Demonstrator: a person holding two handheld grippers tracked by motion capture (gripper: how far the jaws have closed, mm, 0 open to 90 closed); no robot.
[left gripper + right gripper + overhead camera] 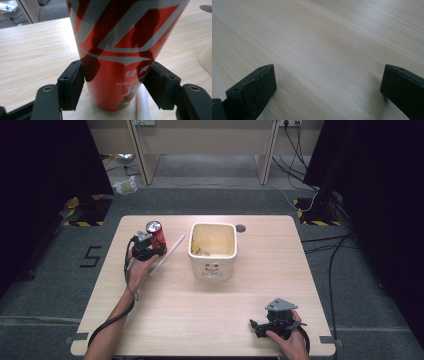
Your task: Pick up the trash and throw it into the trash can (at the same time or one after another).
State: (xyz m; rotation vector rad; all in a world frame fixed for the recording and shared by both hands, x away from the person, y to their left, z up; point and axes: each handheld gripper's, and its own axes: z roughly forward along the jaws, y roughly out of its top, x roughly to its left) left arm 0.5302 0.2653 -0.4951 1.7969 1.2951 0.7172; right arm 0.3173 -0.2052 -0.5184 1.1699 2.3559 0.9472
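Red can (120,50) clamped in left tongs (117,85), top cropped; right tongs (328,92) apart.

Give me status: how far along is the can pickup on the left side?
Done: the left gripper has reached the red can and brackets it, pads at both sides. In hand: the grip itself; the can stands upright on the table. Left: probably lifting it, perhaps into the cream bin, which already holds something. A white straw lies beside the can. The right gripper rests open.
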